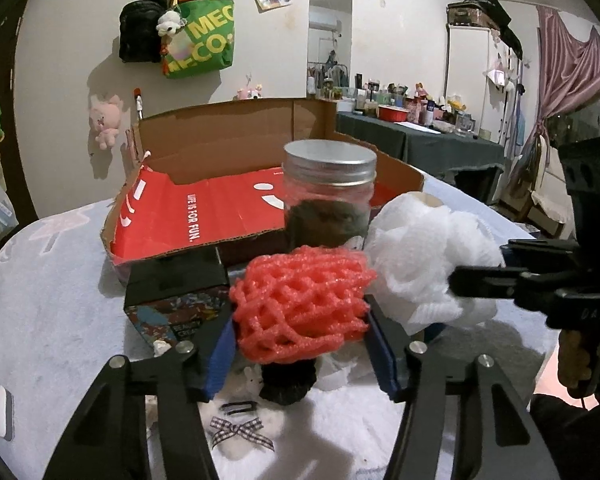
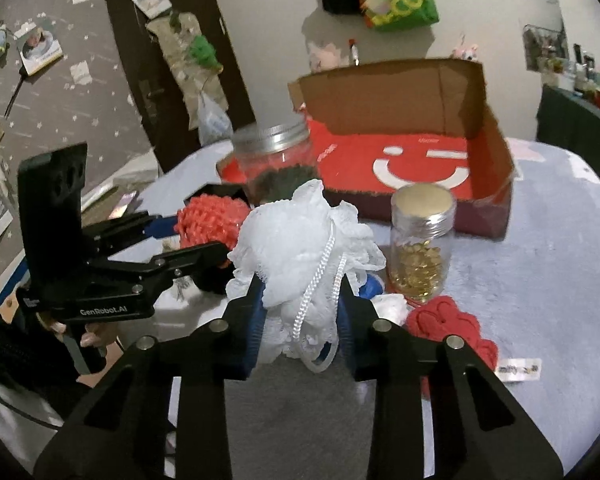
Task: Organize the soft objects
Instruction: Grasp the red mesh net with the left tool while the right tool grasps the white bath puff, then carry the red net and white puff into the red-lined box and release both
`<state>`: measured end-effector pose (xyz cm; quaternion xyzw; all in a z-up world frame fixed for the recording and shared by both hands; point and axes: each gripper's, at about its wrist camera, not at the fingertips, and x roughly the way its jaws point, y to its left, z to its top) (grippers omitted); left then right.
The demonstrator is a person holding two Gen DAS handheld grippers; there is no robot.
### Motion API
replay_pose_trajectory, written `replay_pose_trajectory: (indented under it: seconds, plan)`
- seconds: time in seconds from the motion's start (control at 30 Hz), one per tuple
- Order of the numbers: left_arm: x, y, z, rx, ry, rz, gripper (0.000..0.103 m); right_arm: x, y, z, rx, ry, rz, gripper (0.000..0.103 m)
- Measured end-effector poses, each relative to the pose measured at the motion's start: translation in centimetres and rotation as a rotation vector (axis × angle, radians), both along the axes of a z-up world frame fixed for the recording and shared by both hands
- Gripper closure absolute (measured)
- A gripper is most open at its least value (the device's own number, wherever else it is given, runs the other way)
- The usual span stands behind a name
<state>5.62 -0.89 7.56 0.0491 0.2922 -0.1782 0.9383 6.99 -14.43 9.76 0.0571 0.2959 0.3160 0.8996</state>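
Note:
A red foam net [image 1: 300, 300] sits between the blue pads of my left gripper [image 1: 300, 314], which is shut on it from both sides. The net hangs over a dark lump [image 1: 288, 380] on the pale fleece surface. Just to its right, a white mesh puff [image 1: 428, 256] is held by my right gripper [image 1: 476, 280]. In the right wrist view the puff [image 2: 300, 240] bulges up between the pads of the right gripper [image 2: 300, 284], its looped cord hanging down. The left gripper [image 2: 204, 252] with the red net [image 2: 208, 220] is at the left.
An open cardboard box [image 1: 220, 208] with a red lining lies behind the grippers. A glass jar with a silver lid [image 1: 328, 192] stands in front of it. A smaller jar of golden bits [image 2: 420, 248] and a red knitted piece [image 2: 448, 324] are at the right. A black carton [image 1: 176, 280] sits at the left.

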Motion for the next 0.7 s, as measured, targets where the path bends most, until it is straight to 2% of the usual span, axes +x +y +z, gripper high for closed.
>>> replay_pose_trajectory:
  seconds: [0.33, 0.53, 0.7]
  plan:
    - [-1.1, 1.3, 1.9, -0.026, -0.032, 0.007, 0.044, -1.7, -1.7, 2.2, 0.042, -0.074, -0.065, 0.074]
    - [-1.0, 2.8, 4.6, -0.033, -0.087, 0.008, 0.044, -1.8, -2.5, 4.9, 0.038, -0.14, -0.079, 0.074]
    - [0.9, 3.8, 7.2, -0.025, -0.121, -0.01, 0.044, 0.1, -2.6, 7.8, -0.005, -0.187, -0.081, 0.074]
